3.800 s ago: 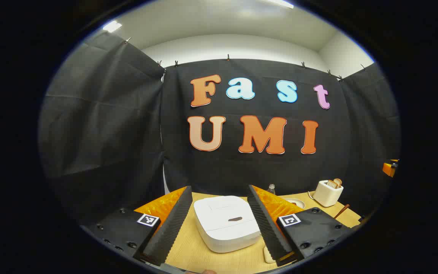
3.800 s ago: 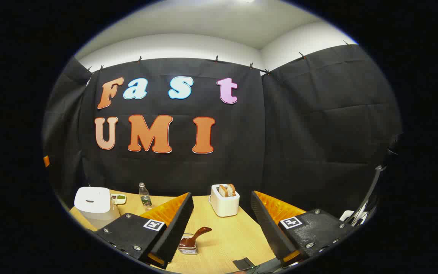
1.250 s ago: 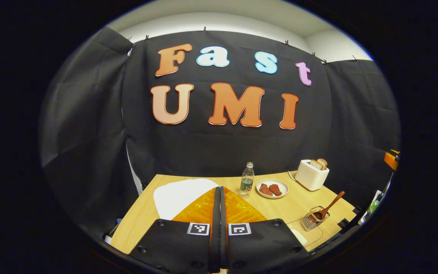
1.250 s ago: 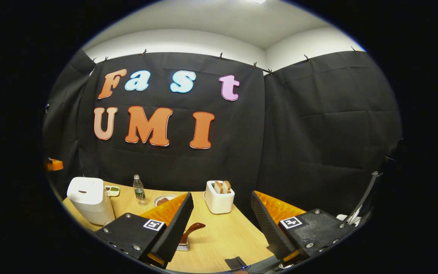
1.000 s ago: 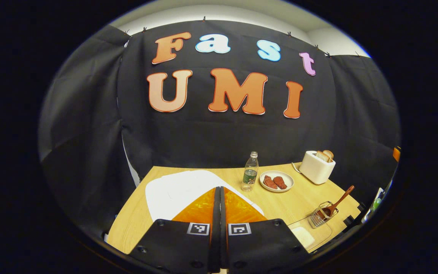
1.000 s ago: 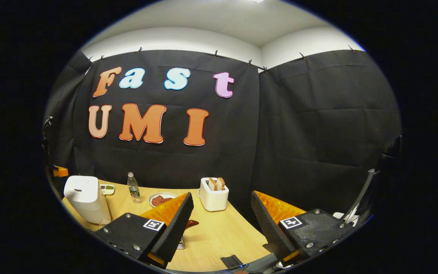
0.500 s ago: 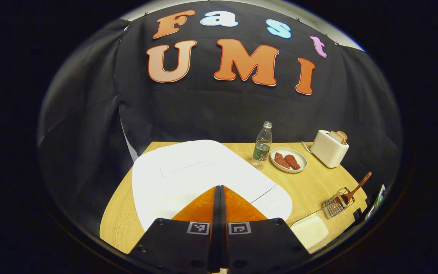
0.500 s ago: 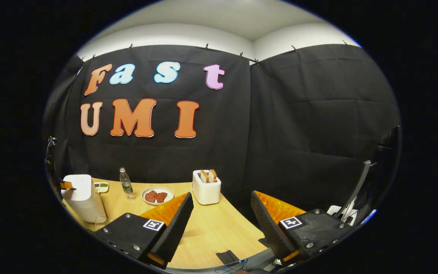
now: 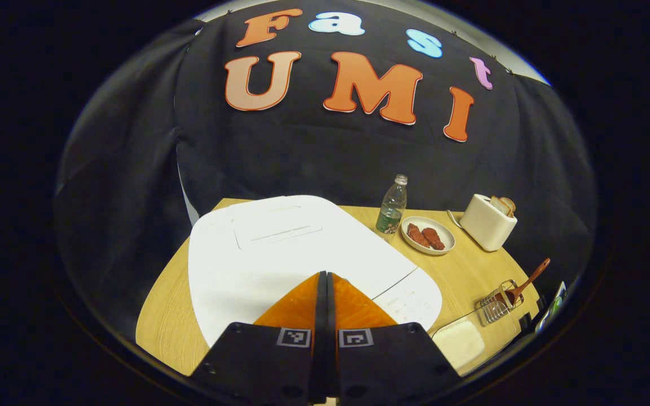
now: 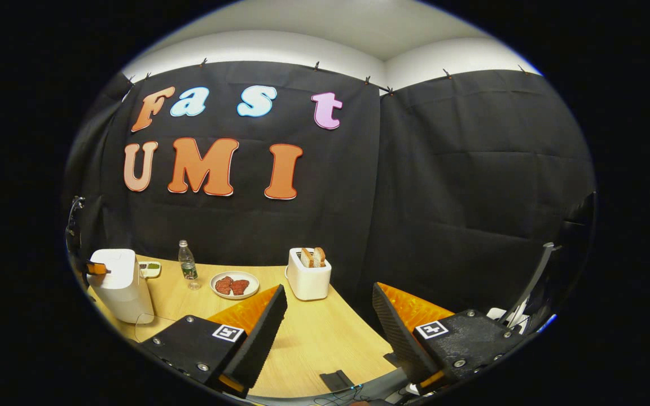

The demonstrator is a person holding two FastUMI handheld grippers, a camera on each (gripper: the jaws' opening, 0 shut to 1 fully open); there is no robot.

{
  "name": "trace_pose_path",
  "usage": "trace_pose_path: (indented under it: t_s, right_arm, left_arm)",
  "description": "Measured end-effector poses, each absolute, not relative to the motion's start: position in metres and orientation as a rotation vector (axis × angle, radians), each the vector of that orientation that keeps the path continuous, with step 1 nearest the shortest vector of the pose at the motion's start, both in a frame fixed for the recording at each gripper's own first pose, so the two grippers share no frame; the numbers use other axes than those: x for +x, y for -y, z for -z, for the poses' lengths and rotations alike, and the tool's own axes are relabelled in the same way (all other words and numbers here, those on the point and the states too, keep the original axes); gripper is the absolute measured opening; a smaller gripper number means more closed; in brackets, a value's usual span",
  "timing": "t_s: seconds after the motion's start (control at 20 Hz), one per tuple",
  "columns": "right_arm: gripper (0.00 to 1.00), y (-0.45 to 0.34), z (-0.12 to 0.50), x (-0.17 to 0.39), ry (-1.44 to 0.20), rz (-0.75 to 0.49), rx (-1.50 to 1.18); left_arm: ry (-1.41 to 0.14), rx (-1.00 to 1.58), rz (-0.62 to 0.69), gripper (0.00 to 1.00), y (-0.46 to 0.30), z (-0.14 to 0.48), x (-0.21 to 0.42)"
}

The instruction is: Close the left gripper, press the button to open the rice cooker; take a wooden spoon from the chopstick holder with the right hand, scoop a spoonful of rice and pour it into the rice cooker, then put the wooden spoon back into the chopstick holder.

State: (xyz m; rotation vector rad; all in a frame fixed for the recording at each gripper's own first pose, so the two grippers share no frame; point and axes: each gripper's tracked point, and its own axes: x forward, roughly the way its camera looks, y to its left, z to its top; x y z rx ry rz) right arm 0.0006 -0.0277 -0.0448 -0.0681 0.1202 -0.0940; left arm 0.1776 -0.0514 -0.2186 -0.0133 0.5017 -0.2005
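Left tool (image 9: 325, 282) fingers pressed together, empty, over closed rice cooker (image 9: 280, 248) lid at tabletop's left; button hidden, so press may miss it; right tool (image 10: 325, 316) wide open, empty.

My left gripper view looks steeply down, close above the rice cooker (image 9: 280, 254) lid. My right gripper view sits higher and farther back, facing level across the desk (image 10: 313, 332). Both share the cooker, water bottle (image 9: 391, 207), plate (image 10: 235, 285) and toaster (image 10: 308, 274).
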Motion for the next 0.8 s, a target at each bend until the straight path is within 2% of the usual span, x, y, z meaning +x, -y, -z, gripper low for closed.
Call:
trace_pose_path:
  t_s: [0.15, 0.45, 0.8]
  right_arm:
    - [0.95, 0.027, 0.048, -0.001, -0.127, 0.089, -0.064]
    - [0.95, 0.030, 0.044, -0.006, -0.114, 0.091, -0.029]
    - [0.95, 0.019, 0.054, -0.004, -0.118, 0.064, -0.004]
  left_arm:
    - [-0.497, 0.001, 0.187, 0.05, 0.051, 0.207, 0.177]
    - [-0.296, 0.014, 0.131, 0.04, 0.041, 0.118, 0.175]
    - [-0.140, -0.002, 0.140, 0.04, 0.033, 0.030, 0.134]
